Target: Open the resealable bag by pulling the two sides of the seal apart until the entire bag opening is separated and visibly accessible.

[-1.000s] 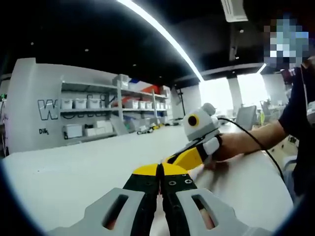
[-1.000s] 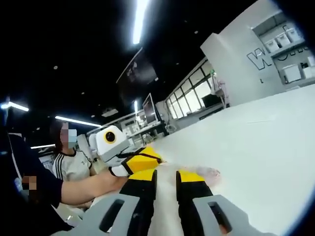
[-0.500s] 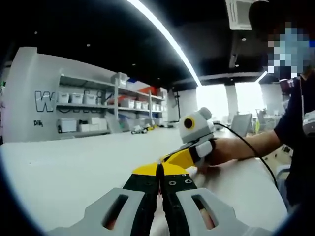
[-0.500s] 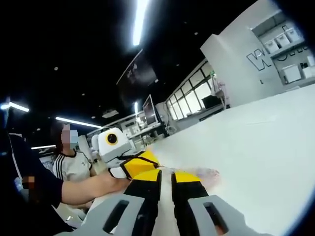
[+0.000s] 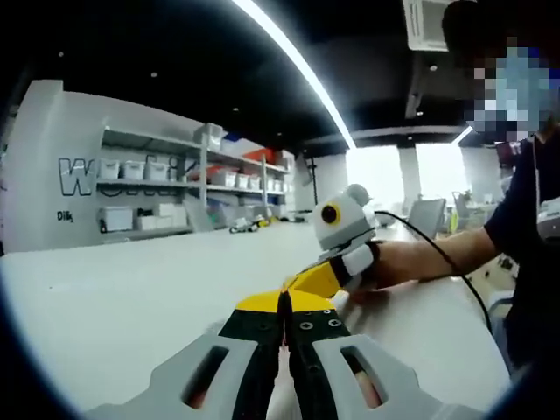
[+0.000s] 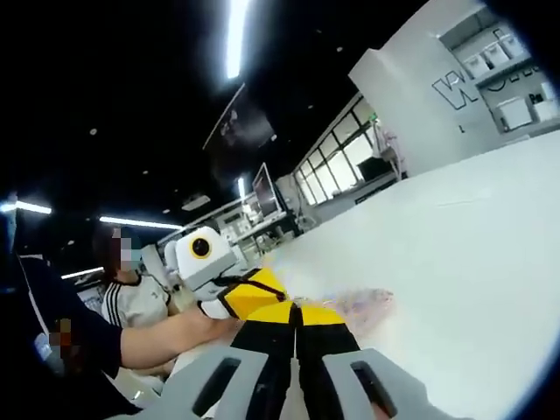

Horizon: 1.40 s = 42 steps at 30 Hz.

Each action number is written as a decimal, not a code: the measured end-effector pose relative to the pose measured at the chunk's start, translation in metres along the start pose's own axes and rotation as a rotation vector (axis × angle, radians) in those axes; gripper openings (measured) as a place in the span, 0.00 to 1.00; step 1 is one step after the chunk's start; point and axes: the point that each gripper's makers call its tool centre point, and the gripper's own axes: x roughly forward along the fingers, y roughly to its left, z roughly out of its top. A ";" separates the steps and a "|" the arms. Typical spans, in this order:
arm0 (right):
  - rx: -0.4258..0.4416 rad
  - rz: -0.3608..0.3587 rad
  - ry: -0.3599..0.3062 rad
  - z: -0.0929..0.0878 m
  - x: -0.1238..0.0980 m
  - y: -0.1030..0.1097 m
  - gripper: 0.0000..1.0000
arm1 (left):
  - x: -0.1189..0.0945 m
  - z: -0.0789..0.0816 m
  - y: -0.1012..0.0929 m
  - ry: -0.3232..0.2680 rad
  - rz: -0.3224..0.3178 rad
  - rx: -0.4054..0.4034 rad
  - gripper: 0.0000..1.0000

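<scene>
Since the earlier frame the right gripper [image 6: 295, 312] has brought its jaws from a clear gap to pressed together; the left gripper [image 5: 284, 302] is unchanged, jaws pressed together. The bag [image 6: 363, 304] lies on the white counter [image 6: 472, 245] just ahead of the right jaws and slightly to their right; its clear film with a faint pink print reaches the yellow tips. Whether either pair of jaws pinches a lip of the seal cannot be told, since the tips hide the contact. In the left gripper view the right gripper [image 5: 325, 276] sits just beyond and right of the left jaws, so both sets of tips meet close together. Judged from its look, the bag is light, thin, limp and slick; it will likely slide or lift off the counter rather than resist. Take hold on the lips just above the seal, one side per gripper, near the middle. The counter is smooth and bare. Beyond it stand shelves [image 5: 166, 192] with bins, windows, and ceiling strip lights [image 5: 297, 66].
</scene>
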 end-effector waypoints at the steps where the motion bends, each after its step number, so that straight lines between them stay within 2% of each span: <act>1: -0.002 -0.003 0.004 -0.001 0.000 0.000 0.00 | 0.000 0.000 0.000 0.003 0.002 0.003 0.00; 10: -0.005 -0.017 0.047 -0.009 0.001 -0.002 0.00 | 0.001 -0.002 0.001 0.019 0.004 0.016 0.00; 11: -0.023 -0.037 0.100 -0.019 0.000 -0.005 0.00 | 0.001 0.005 -0.002 -0.019 -0.013 -0.003 0.00; 12: -0.061 -0.066 0.108 -0.021 0.001 -0.008 0.00 | 0.000 0.012 -0.002 -0.052 -0.009 -0.009 0.00; 13: -0.062 -0.051 0.103 -0.021 0.005 -0.004 0.00 | -0.001 0.013 -0.002 -0.055 -0.012 -0.027 0.00; 14: -0.060 -0.051 0.105 -0.022 0.004 -0.004 0.00 | -0.002 0.007 0.002 -0.024 0.002 -0.023 0.00; 16: -0.056 -0.056 0.093 -0.019 0.003 -0.006 0.00 | -0.003 0.011 0.000 -0.048 -0.005 -0.030 0.00; 30: -0.040 -0.053 0.092 -0.019 0.003 -0.006 0.00 | -0.005 0.010 0.007 -0.046 0.021 -0.011 0.00; 42: -0.033 -0.054 0.116 -0.024 0.004 -0.007 0.00 | -0.015 0.023 0.020 -0.111 0.080 -0.022 0.00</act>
